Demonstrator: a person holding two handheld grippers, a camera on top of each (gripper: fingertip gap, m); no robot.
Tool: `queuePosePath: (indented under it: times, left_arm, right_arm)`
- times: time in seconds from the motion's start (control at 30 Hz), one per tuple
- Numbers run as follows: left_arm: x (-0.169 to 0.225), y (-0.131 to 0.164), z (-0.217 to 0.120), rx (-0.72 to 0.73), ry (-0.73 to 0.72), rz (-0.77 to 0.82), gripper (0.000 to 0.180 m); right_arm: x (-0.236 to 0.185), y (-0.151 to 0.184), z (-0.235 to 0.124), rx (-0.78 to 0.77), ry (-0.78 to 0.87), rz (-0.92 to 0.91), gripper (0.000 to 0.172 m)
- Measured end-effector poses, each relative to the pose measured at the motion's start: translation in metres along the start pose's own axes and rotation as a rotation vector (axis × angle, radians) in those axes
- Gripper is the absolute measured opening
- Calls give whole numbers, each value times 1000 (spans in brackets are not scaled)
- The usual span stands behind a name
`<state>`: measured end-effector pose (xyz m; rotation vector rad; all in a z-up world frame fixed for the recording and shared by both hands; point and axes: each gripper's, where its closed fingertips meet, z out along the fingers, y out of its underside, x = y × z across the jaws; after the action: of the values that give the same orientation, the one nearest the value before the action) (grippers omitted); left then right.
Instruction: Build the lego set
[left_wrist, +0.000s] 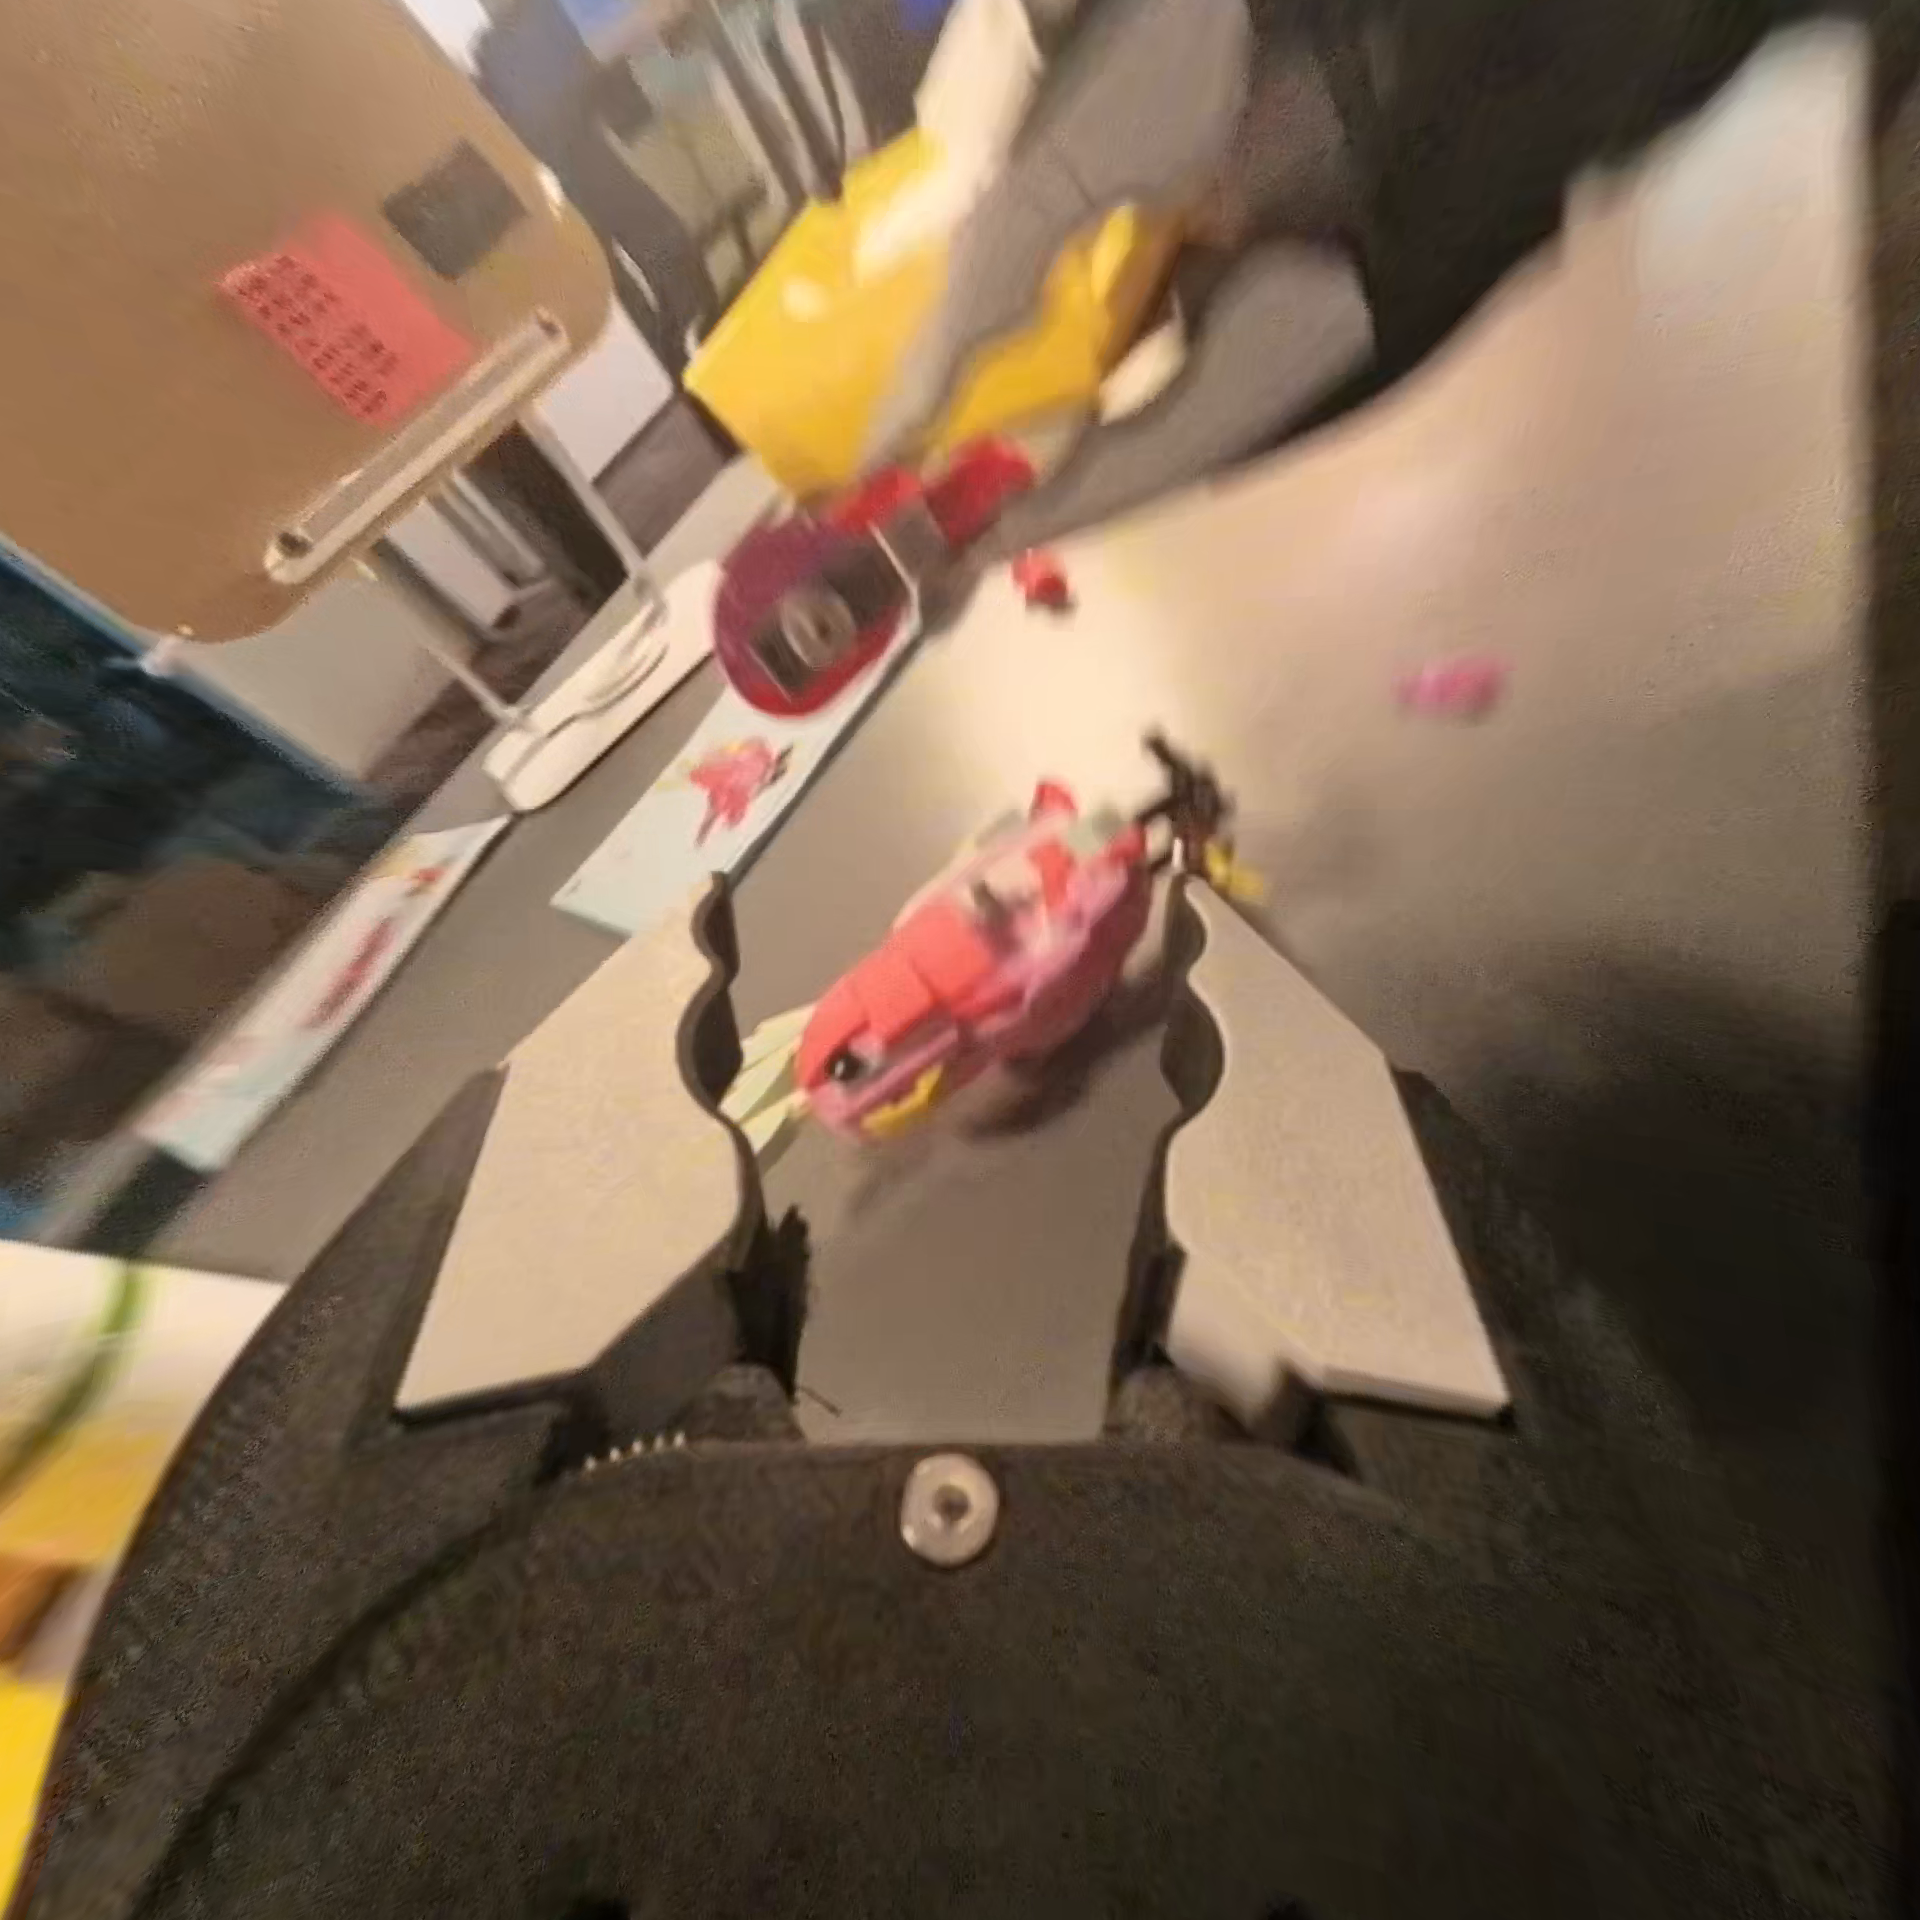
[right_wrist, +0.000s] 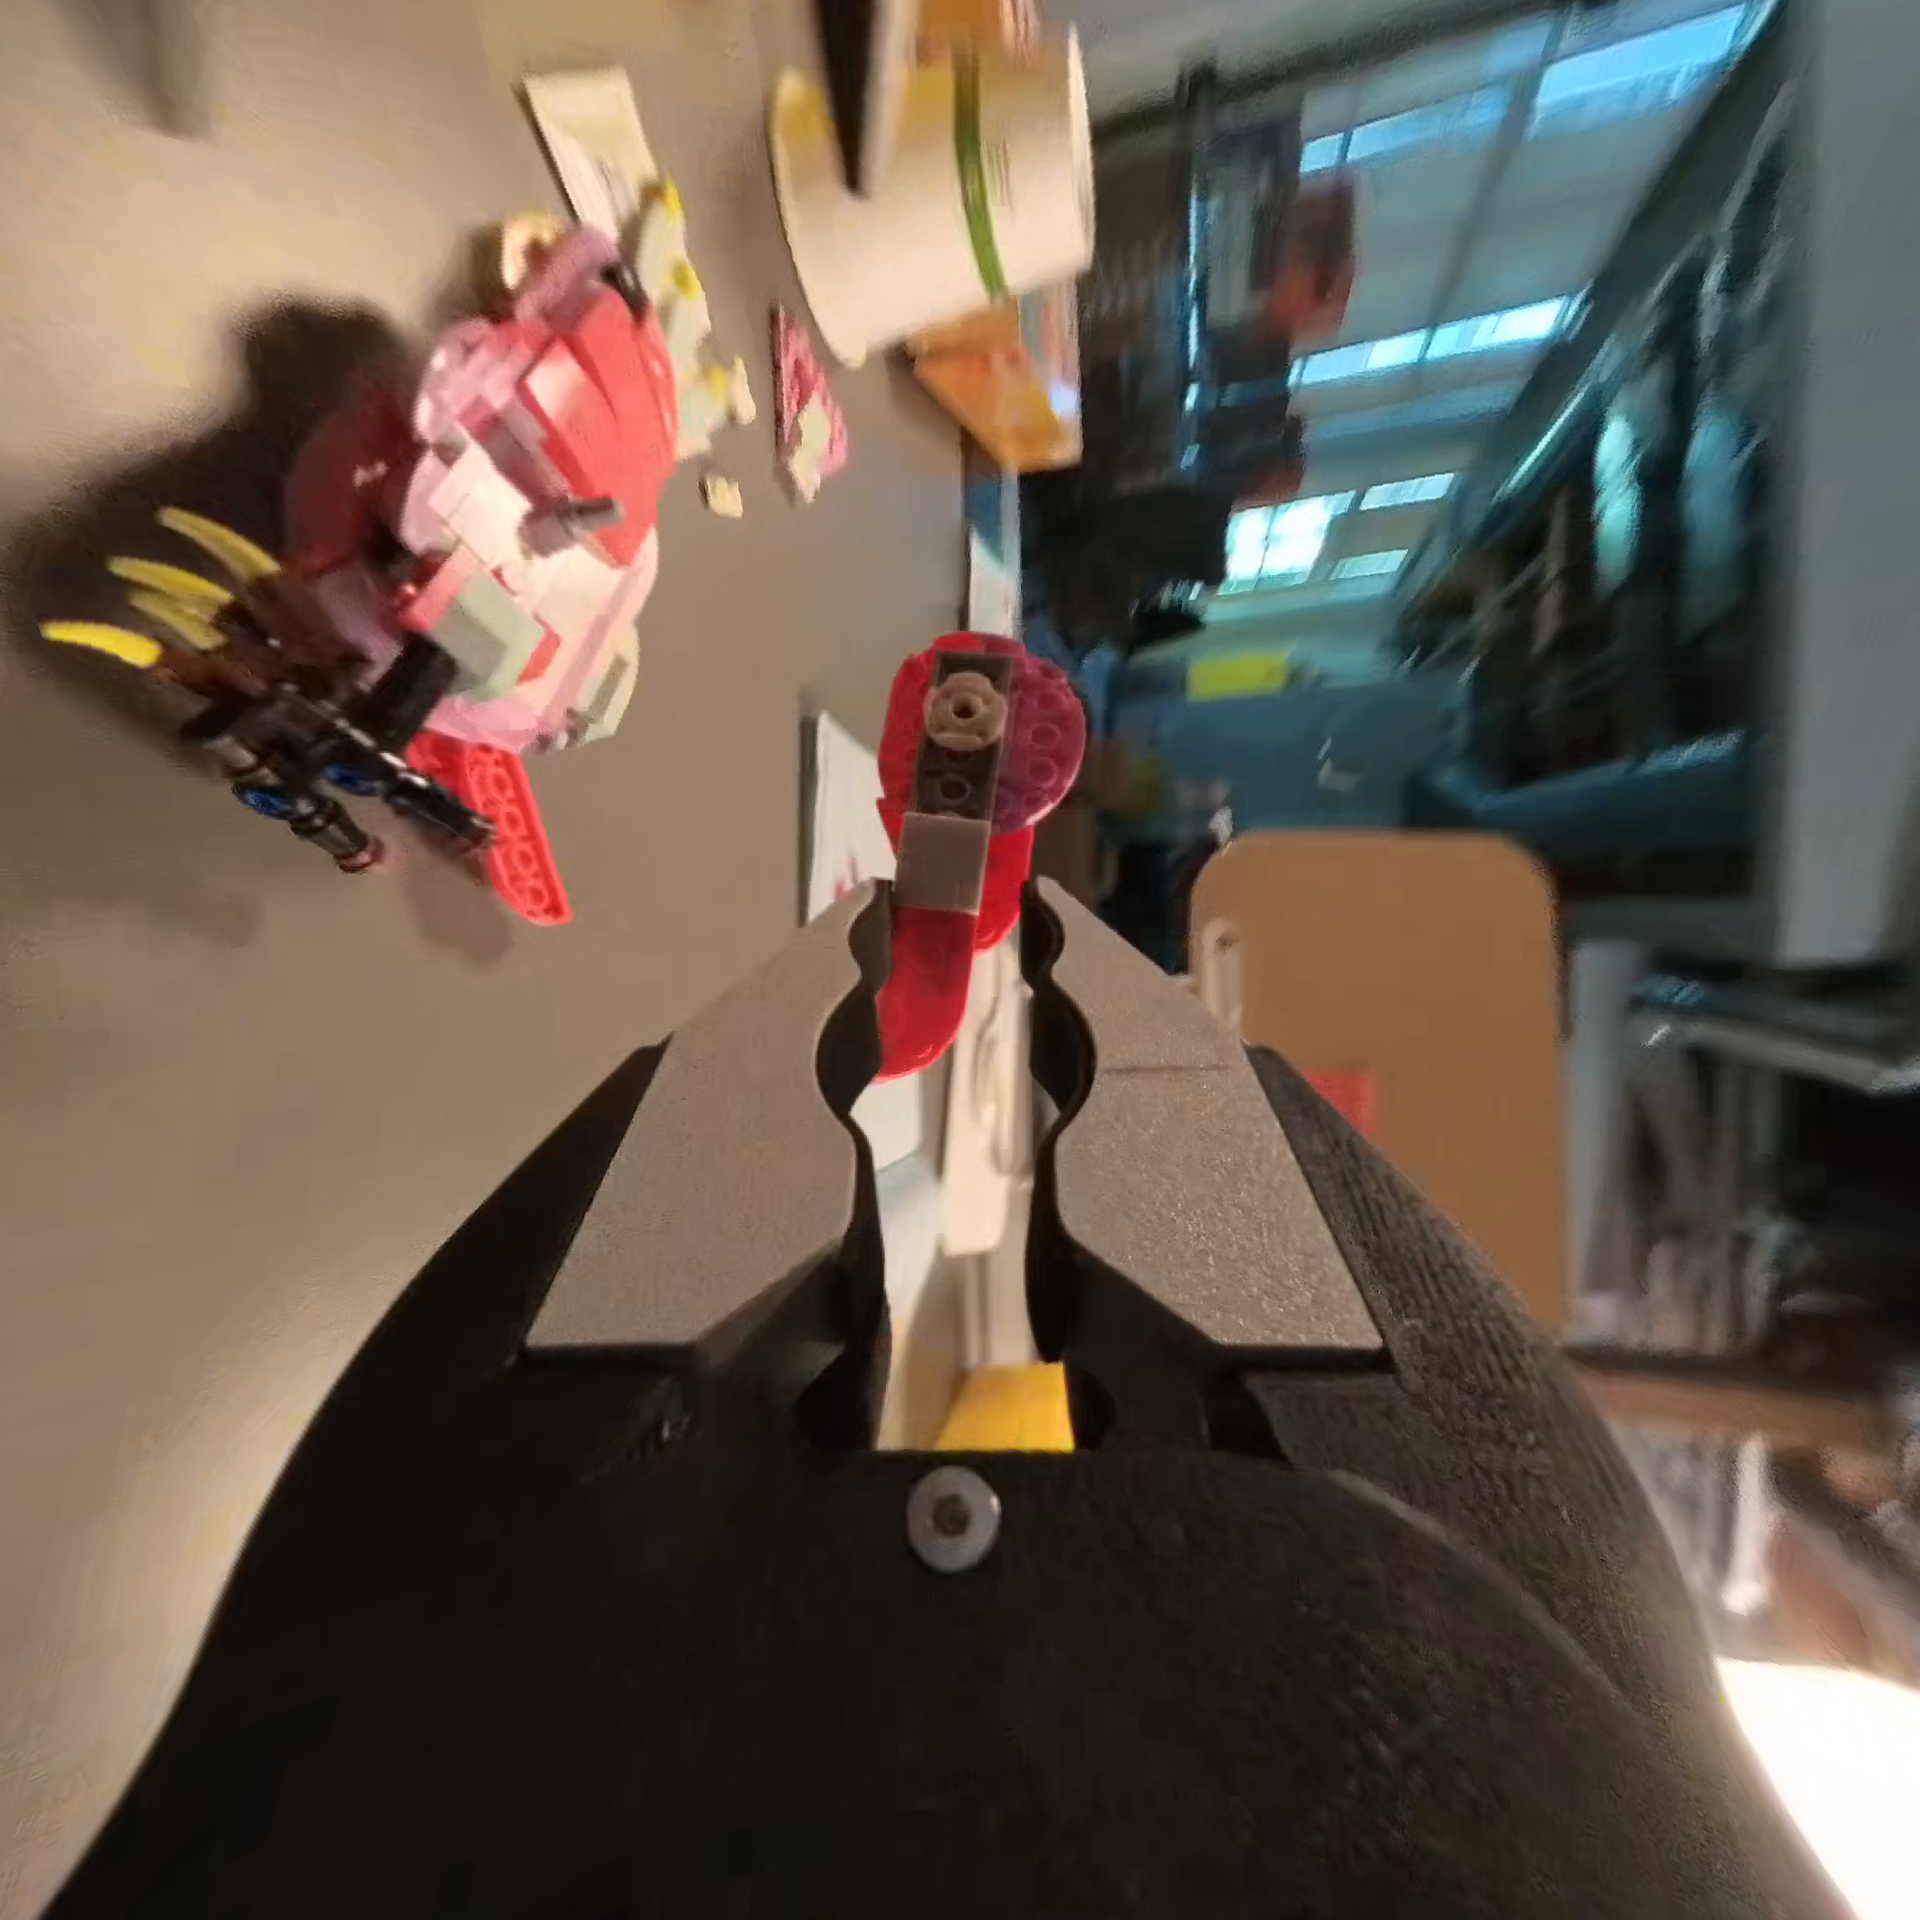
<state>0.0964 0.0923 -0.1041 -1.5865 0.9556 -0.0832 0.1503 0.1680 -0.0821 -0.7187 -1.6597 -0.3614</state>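
Here the right hand-held gripper (right_wrist: 951, 914) is closed on a red brick piece (right_wrist: 961, 821) with a dark strip and a grey tile across it. The piece is lifted clear of the bench (right_wrist: 125, 1039), its round end sticking out past the fingertips, so the studs stay exposed.

The left hand-held gripper (left_wrist: 951, 914) stands wide open and holds nothing. The pink and red brick bird (left_wrist: 987, 977) lies on its side on the bench between the fingers, apparently free of both pads. Printed sheets (left_wrist: 707, 810) lie flat beyond it, near the bench edge.
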Motion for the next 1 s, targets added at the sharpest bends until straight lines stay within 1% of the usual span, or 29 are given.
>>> queuePosePath:
  times: [0.03, 0.07, 0.13, 0.2, 0.3, 0.4, 0.43, 0.47, 0.5, 0.53, 0.57, 0.6, 0.67, 0.7, 0.8, 0.83, 0.87, 0.93, 0.97, 1.0]
  left_arm:
    - [-4, -13, -4, 80, 30, -115, 82]
    - [-9, -24, -8, 152, 57, -221, 78]
    - [-21, -34, -11, 229, 92, -352, 74]
    - [-29, -35, -8, 241, 108, -388, 62]
    - [-24, -43, -6, 275, 213, -440, 40]
    - [-21, -49, -10, 321, 305, -495, 8]
    - [-18, -51, -12, 336, 343, -492, 4]
    - [-16, -51, -13, 340, 372, -493, 3]
    - [-17, -50, -12, 342, 374, -492, 2]
    - [-19, -48, -11, 341, 359, -478, 2]
    - [-19, -46, -10, 340, 358, -460, 2]
    - [-19, -46, -10, 344, 363, -450, 2]
    - [-17, -49, -13, 369, 394, -422, 2]
    - [-15, -50, -14, 378, 409, -405, 2]
    - [-10, -55, -16, 406, 460, -363, 2]
    - [-10, -57, -16, 411, 464, -355, 2]
    - [-11, -57, -15, 409, 459, -355, 2]
    - [-17, -54, -9, 374, 415, -371, 5]
    - [-23, -50, -6, 355, 356, -358, 12]
    - [-25, -45, -6, 331, 317, -301, 33]
  right_arm:
    - [1, -10, -3, 46, 4, -46, 21]
    - [3, -19, -7, 89, 13, -77, 21]
    - [4, -37, -14, 170, 1, -107, 21]
    - [5, -52, -20, 236, -10, -123, 22]
    - [6, -67, -27, 298, -24, -156, 22]
    - [5, -71, -30, 316, -39, -171, 21]
    - [4, -70, -30, 312, -52, -161, 22]
    - [2, -69, -29, 311, -78, -122, 22]
    - [0, -68, -29, 315, -119, -43, 22]
    - [-2, -68, -28, 320, -171, 74, 25]
    - [-2, -68, -28, 328, -235, 218, 38]
    - [-2, -69, -29, 338, -307, 364, 46]
    - [3, -68, -27, 337, -397, 576, 51]
    - [2, -67, -26, 335, -448, 636, 50]
    - [-4, -72, -28, 346, -621, 791, 38]
    - [-6, -73, -28, 351, -662, 823, 29]
    - [-7, -72, -27, 349, -688, 845, 19]
    - [-7, -68, -24, 351, -704, 870, 13]
    - [-7, -64, -21, 342, -690, 883, 12]
    - [-7, -57, -17, 310, -670, 892, 11]
